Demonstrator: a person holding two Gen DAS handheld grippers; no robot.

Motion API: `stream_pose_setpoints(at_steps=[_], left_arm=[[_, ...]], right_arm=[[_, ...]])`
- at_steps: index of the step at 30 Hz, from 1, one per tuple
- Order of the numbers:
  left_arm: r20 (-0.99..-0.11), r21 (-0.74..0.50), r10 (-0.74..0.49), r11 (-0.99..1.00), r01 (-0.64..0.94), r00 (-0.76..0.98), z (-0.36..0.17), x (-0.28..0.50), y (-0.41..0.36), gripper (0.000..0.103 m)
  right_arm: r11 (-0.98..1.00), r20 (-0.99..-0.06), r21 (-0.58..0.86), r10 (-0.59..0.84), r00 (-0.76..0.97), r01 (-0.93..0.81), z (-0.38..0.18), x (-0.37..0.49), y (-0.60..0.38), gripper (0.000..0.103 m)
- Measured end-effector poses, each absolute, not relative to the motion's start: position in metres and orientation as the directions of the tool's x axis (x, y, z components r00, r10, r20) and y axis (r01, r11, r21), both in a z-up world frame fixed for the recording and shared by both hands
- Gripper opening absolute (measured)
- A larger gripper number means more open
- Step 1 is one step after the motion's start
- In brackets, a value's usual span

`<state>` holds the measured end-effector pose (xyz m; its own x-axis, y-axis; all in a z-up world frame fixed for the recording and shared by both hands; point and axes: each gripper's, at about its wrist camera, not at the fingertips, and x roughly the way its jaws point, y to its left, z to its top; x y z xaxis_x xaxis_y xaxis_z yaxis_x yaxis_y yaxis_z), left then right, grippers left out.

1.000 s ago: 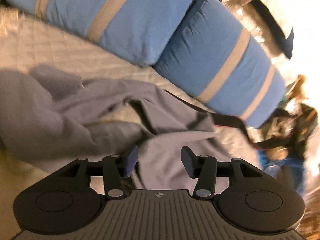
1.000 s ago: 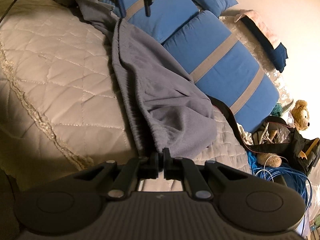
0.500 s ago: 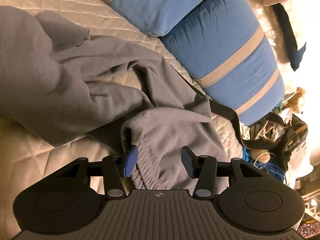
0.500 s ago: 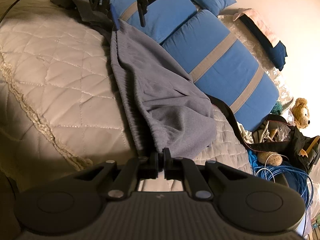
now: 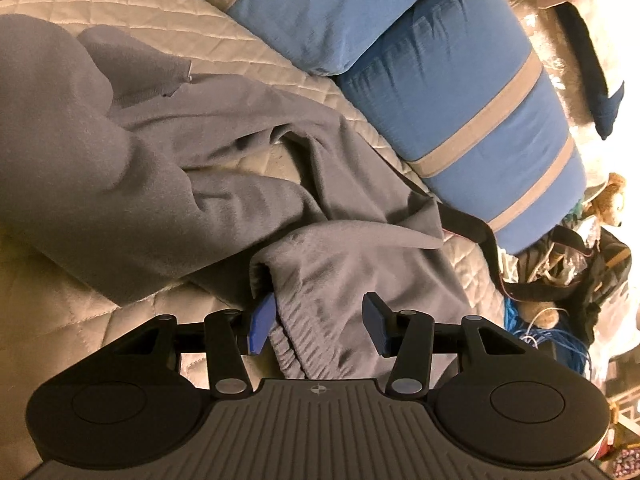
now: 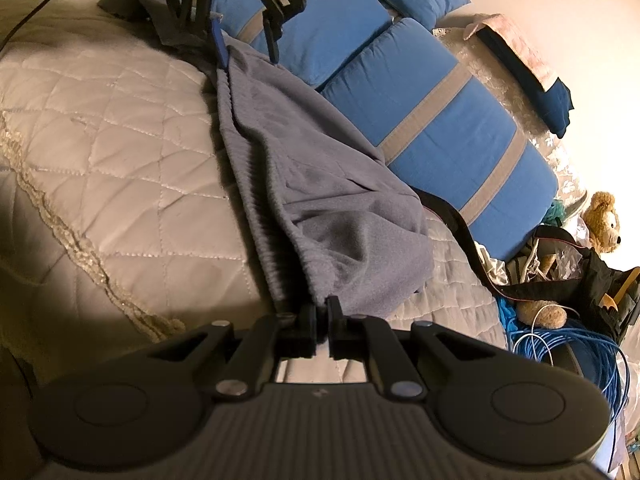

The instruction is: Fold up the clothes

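Grey trousers are stretched across the quilt, beside the blue pillows. Their waistband is straddled by the left gripper, jaws apart. The right gripper, jaws opening, pinches the nearer waistband end.

Quilted cream bedspread with a lace-trimmed edge, covering the bed; directly on it a grey garment spread lengthwise; just beyond the garment, two blue pillows with grey stripes; touching the garment's far corner, a black strap.
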<state>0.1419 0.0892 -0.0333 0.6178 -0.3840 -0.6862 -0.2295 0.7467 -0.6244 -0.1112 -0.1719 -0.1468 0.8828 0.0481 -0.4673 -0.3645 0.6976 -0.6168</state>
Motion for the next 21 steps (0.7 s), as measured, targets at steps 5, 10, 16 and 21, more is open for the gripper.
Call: stream_pose_setpoints(at_steps=[5, 10, 16, 21], left_arm=[[-0.641, -0.676, -0.427, 0.708, -0.204, 0.638, -0.040, 0.141, 0.089, 0.044], [-0.637, -0.675, -0.432, 0.713, -0.191, 0.639, -0.043, 0.141, 0.083, 0.004], [-0.622, -0.686, -0.400, 0.693, -0.222, 0.673, -0.038, 0.138, 0.091, 0.003], [-0.613, -0.717, -0.401, 0.644, -0.266, 0.681, -0.041, 0.139, 0.102, 0.003]], right_arm=[[0.699, -0.466, -0.616, 0.049, 0.884, -0.363, -0.146, -0.110, -0.173, 0.014], [0.703, -0.451, -0.622, 0.038, 0.892, -0.345, -0.147, -0.110, -0.172, 0.022], [0.704, -0.426, -0.636, 0.023, 0.904, -0.317, -0.147, -0.110, -0.171, 0.038], [0.713, -0.413, -0.632, 0.021, 0.911, -0.303, -0.144, -0.110, -0.171, 0.048]])
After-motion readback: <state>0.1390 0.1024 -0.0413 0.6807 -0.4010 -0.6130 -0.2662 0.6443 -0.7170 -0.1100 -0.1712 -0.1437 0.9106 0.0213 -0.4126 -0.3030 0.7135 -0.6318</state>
